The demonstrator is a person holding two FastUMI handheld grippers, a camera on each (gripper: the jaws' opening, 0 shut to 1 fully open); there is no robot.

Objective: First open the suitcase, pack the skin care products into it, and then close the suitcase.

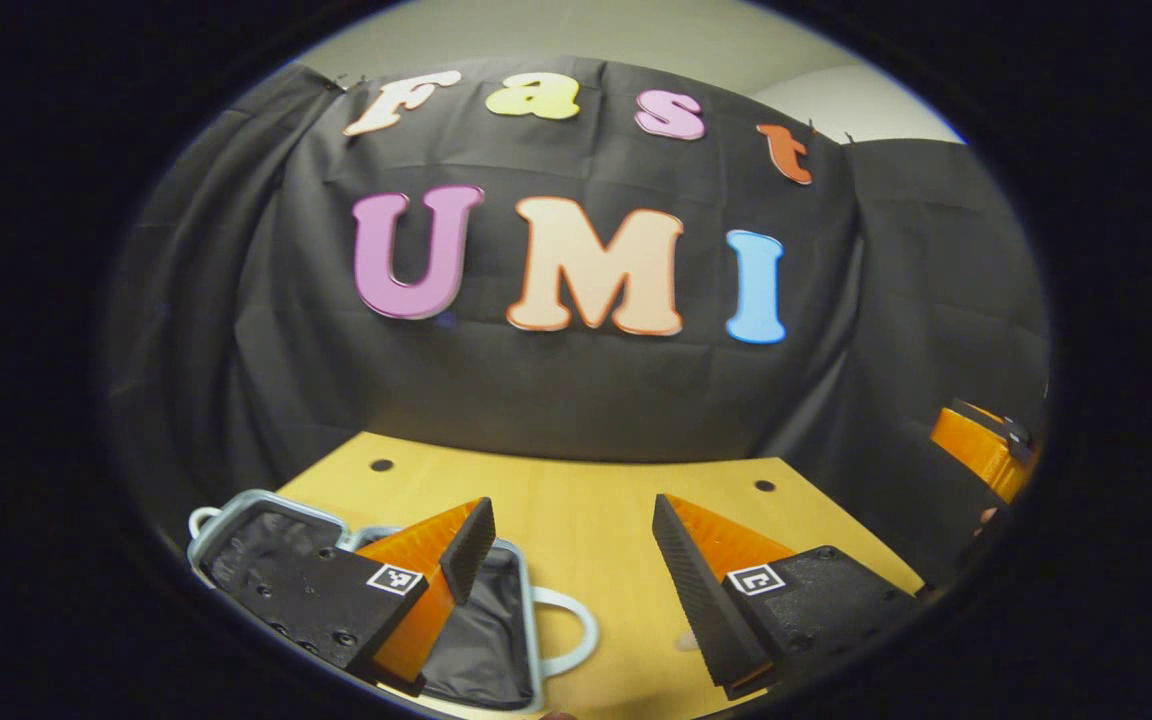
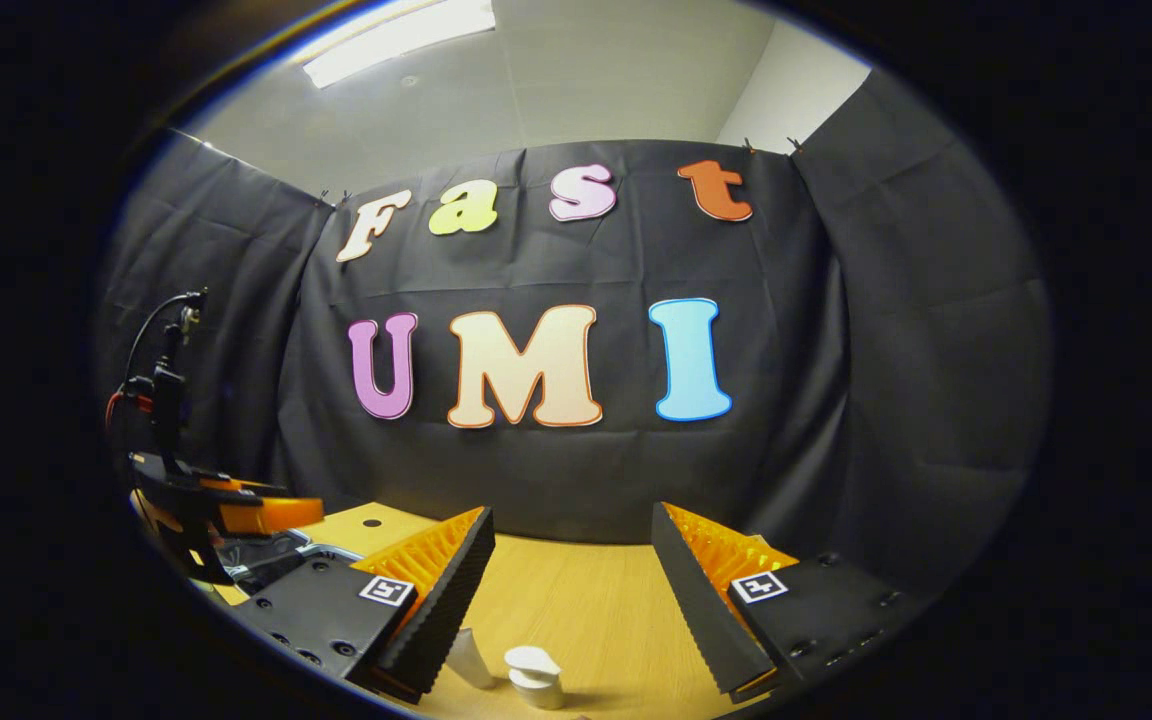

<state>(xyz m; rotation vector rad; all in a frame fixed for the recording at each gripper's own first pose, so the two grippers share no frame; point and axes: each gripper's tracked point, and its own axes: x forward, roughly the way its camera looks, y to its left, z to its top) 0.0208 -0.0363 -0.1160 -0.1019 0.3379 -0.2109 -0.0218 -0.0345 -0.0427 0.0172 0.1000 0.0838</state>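
The open suitcase (image 1: 496, 640) lies on the table (image 1: 586, 520) near its left edge, below and behind my left gripper's (image 1: 566, 570) left finger. Two skin care bottles (image 2: 521, 672) stand side by side on the table, between my right gripper's (image 2: 571, 590) fingers.

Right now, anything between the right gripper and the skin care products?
Nothing visible. The right gripper is open, and the two white skin care products stand on bare wooden table just ahead of its fingers. The open suitcase lies off to the left, under the open left gripper.
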